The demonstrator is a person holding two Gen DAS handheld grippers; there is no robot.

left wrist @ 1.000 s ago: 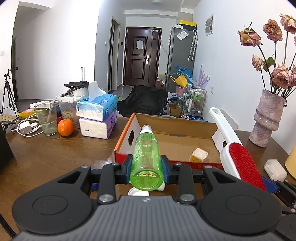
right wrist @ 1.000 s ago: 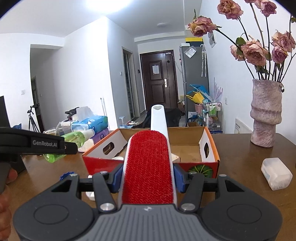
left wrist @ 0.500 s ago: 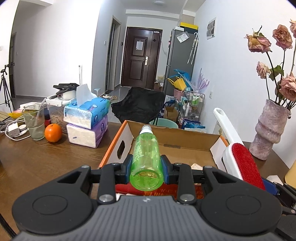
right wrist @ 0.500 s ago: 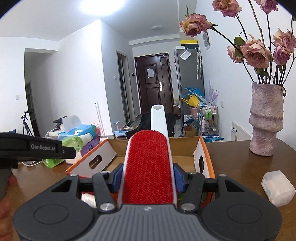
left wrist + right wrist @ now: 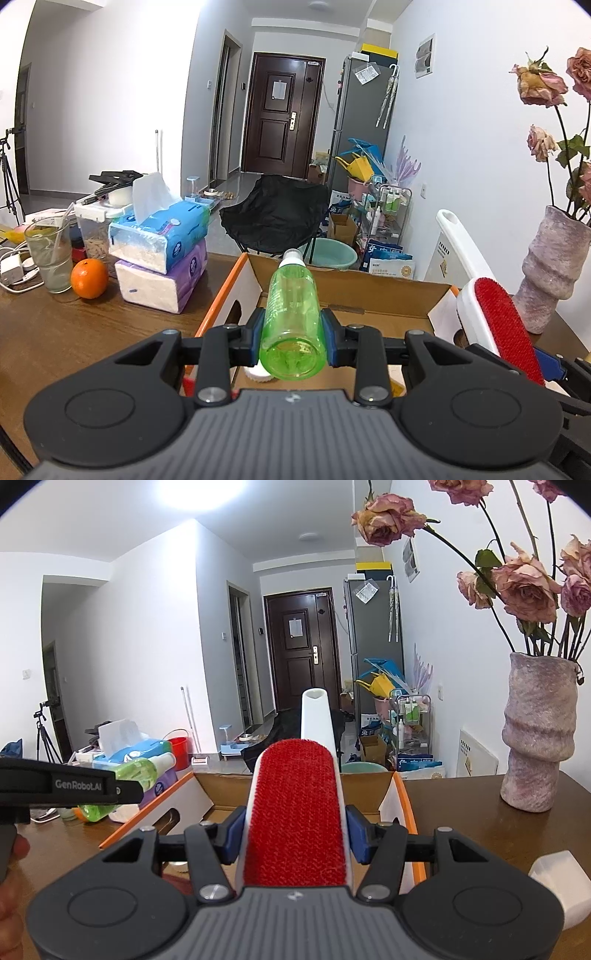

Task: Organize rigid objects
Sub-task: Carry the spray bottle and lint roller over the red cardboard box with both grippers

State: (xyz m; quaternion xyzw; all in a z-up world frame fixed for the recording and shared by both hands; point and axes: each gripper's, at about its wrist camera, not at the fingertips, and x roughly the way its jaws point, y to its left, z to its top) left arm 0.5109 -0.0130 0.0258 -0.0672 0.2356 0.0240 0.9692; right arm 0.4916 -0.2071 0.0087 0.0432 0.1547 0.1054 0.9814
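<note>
While both grippers hung over the near edge of the open cardboard box with orange-trimmed flaps (image 5: 369,295), each carried one item. The left gripper (image 5: 291,334) had its jaws clamped on the sides of a translucent green plastic bottle with a white cap (image 5: 291,306), which lay lengthwise between the blue pads, base toward the camera and cap pointing to the far wall of the box. Under the bottle's base, a small white round lid (image 5: 256,373) showed on the box floor. The right gripper (image 5: 293,836) had its jaws clamped on a white-handled lint brush with a red velvet face (image 5: 295,812), red side up, its hollow white handle pointing away over the box. In the left wrist view the same brush stood at the right, rising above the box's right flap.

On the brown wooden tabletop (image 5: 74,332) to the left of the box lay a stack of two soft tissue packs, blue on purple (image 5: 162,254), with an orange fruit (image 5: 89,278) and a clear drinking glass (image 5: 50,258) further left. To the right, well apart from the box, stood a mottled pinkish ceramic vase of dried roses (image 5: 537,731), and a small white plastic box (image 5: 561,886) sat near the right edge. A person's fingers (image 5: 16,849) showed at the left edge beneath the left gripper's body.
</note>
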